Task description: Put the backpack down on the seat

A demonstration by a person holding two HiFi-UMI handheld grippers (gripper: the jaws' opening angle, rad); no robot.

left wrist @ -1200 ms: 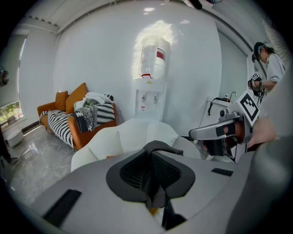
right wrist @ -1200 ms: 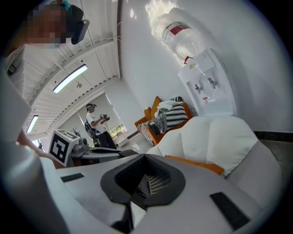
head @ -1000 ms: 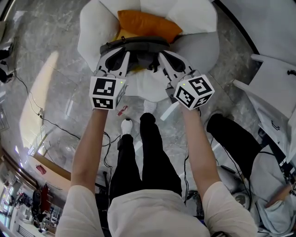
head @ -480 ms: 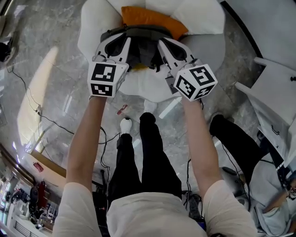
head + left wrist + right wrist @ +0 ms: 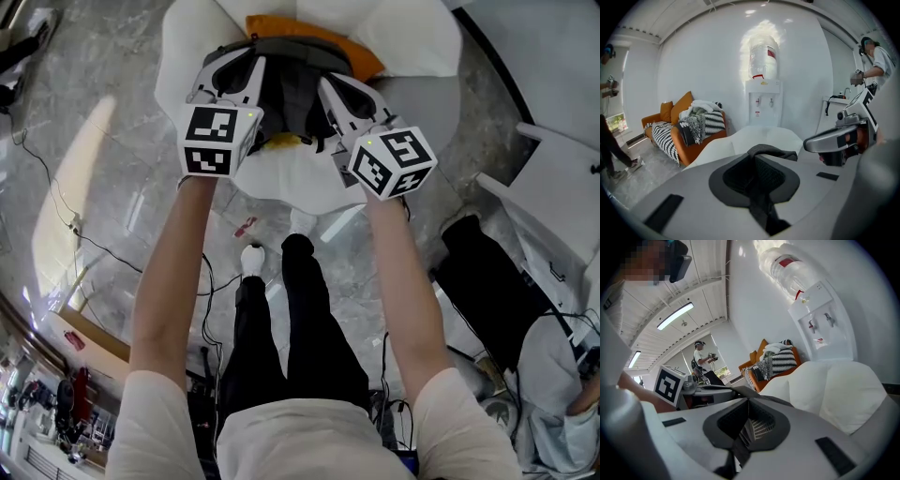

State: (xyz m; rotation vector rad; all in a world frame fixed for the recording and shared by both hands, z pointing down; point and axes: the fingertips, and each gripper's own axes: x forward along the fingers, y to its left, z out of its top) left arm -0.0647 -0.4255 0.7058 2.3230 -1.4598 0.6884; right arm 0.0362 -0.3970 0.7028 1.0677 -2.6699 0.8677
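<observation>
Backpack of dark fabric (image 5: 292,89), clamped in left gripper (image 5: 754,161) and right gripper (image 5: 747,406) jaws, should settle level on white padded seat (image 5: 291,178).

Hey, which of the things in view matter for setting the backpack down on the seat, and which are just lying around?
Part of the job:
- backpack, gripped by its straps in the left gripper and right gripper
- white seat
- orange cushion at the seat's back

Just lying about:
- water dispenser
- orange sofa
- striped throws piled on that sofa
</observation>
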